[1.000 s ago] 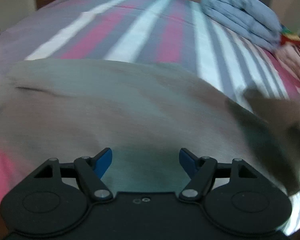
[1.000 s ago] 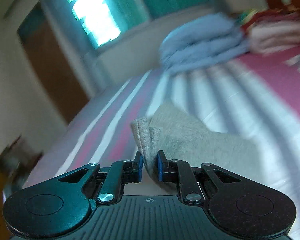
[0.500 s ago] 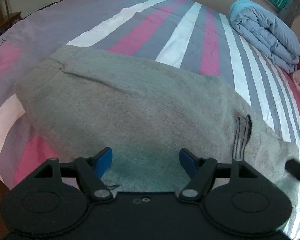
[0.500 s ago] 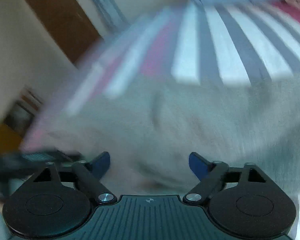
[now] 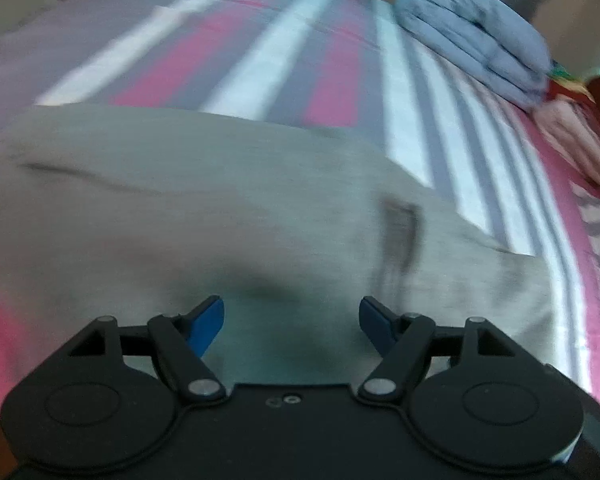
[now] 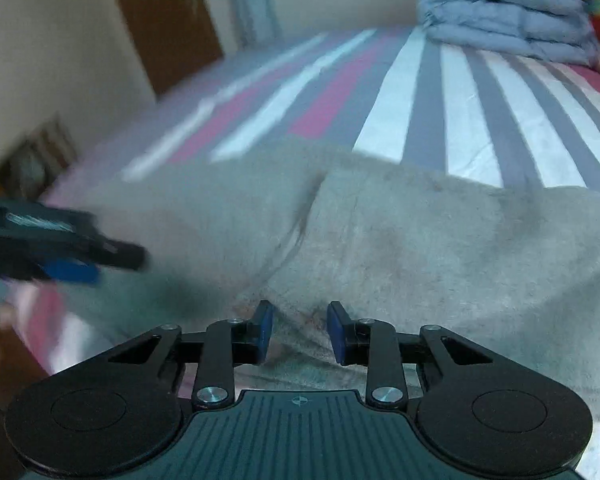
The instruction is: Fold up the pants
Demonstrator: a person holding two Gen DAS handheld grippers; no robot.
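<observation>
Grey sweatpants [image 5: 220,220] lie folded across a striped bed, with a seam fold near their middle [image 6: 420,240]. My left gripper [image 5: 292,320] hovers open just above the near edge of the pants, nothing between its blue pads. In the right wrist view the left gripper [image 6: 60,248] shows blurred at the left. My right gripper [image 6: 298,332] sits low at the pants' near edge. Its jaws are closing, with a ridge of grey fabric between the pads and a gap still showing on both sides.
The bedsheet [image 5: 284,60] has pink, white and grey stripes. A folded blue quilt [image 6: 508,12] sits at the far right of the bed, with pink and red bedding [image 5: 572,140] beside it. A brown door [image 6: 160,12] stands beyond the bed's left side.
The right gripper let go of the pant end it pinched, opened wide, dropped onto the pants and has narrowed around a fabric ridge. The left gripper stayed open over the pants.
</observation>
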